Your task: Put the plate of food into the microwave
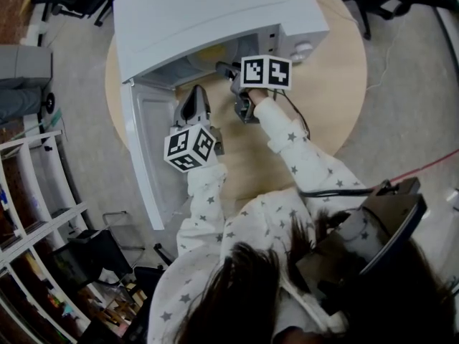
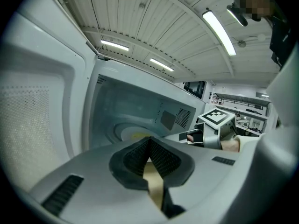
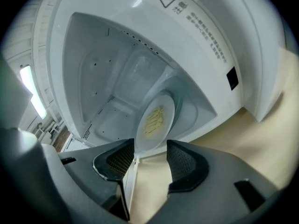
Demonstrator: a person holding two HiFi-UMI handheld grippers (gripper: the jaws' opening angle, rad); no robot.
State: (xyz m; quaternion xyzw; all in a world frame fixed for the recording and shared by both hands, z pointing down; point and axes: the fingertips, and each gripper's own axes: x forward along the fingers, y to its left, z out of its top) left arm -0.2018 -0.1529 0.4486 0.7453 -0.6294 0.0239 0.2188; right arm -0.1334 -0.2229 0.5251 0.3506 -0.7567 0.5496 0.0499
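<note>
Plate of food (image 3: 156,120) is sitting inside the microwave (image 1: 215,13); I am seeing it whole only in the right gripper view. Right gripper (image 3: 145,160) is holding its jaws apart, empty, just short of it. Left gripper view is showing the left gripper (image 2: 150,160) with jaws together, empty.

Microwave (image 1: 215,13) mouth open w/ door (image 1: 147,156) swung left; plate (image 3: 154,122) on cavity floor, room above.

Microwave (image 1: 215,13) on tabletop (image 1: 330,99); door (image 1: 147,142) open at microwave's left. Plate (image 3: 154,120) inside microwave. Left tool (image 2: 149,146), right tool (image 3: 145,155) before microwave opening.
</note>
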